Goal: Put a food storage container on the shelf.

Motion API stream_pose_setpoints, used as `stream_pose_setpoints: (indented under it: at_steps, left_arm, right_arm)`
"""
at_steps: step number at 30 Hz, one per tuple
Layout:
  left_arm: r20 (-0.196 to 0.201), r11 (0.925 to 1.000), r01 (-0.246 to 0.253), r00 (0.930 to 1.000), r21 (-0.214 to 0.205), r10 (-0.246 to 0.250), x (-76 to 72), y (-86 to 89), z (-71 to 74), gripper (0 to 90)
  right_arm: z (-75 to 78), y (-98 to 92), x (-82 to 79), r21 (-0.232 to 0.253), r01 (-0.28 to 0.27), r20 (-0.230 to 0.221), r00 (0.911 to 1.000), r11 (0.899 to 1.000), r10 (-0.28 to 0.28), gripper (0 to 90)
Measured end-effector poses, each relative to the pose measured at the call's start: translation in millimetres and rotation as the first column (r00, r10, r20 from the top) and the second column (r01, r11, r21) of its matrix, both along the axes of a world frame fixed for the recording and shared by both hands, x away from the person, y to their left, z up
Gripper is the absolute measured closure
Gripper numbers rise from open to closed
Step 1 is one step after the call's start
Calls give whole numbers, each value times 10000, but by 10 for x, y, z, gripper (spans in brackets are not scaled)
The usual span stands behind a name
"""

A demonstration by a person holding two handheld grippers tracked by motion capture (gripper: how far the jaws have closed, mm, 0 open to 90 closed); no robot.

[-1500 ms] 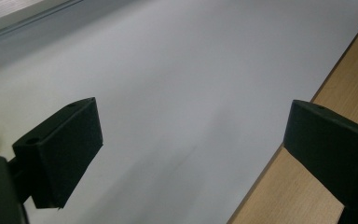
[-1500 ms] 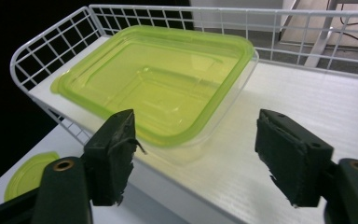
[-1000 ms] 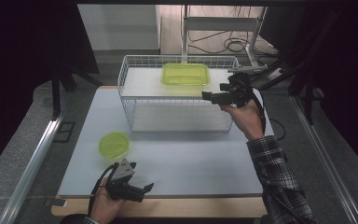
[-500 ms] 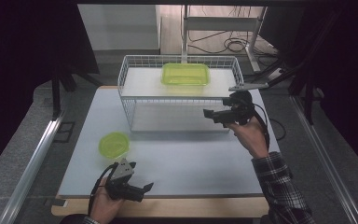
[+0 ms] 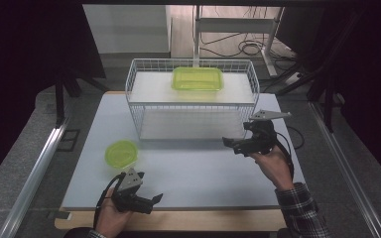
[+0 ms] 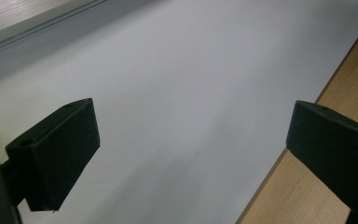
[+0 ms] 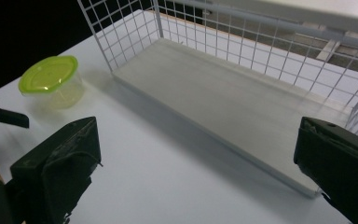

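A green rectangular container (image 5: 197, 78) lies on the top shelf of a white wire rack (image 5: 139, 106). A round green-lidded container (image 5: 121, 153) (image 7: 51, 80) sits on the white mat left of the rack's front. My right gripper (image 5: 230, 144) (image 7: 196, 172) hovers low before the rack's right end, pointing left. Its jaws have just been opening, and they stand wide with nothing between them. My left gripper (image 5: 156, 199) (image 6: 191, 149) rests near the table's front edge, open and holding nothing, over the mat beside the wooden border (image 6: 307, 196).
The rack's lower shelf (image 7: 223, 100) is bare. One dark jaw of the left gripper (image 7: 4, 116) pokes in at the left edge of the right gripper view. Bare white mat (image 5: 203, 173) stretches between the two hands. Dark floor and metal rails flank the table.
My right gripper has dropped from beside the rack's top shelf to low in front of its right end, coming nearer the person. The left gripper has stayed put.
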State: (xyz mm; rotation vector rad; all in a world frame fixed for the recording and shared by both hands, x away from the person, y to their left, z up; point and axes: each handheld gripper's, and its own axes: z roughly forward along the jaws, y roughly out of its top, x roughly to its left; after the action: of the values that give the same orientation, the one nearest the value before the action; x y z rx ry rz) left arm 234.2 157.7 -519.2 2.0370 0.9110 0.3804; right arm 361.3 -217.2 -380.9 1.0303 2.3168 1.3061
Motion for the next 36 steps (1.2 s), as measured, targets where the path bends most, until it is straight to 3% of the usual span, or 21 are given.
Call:
stream_pose_setpoints:
  at_steps: [18,36]
  left_arm:
    - [22,9999,-149,9999,8,149,-2,11,11,26]
    - [289,9992,-140,9995,368,129,-17,-12,-3,26]
  right_arm:
    - [-495,-120,-452,-414,35,160,9999,9991,-29,0]
    - [-970,-168,-726,-848,-78,-52,10000,9964,74,0]
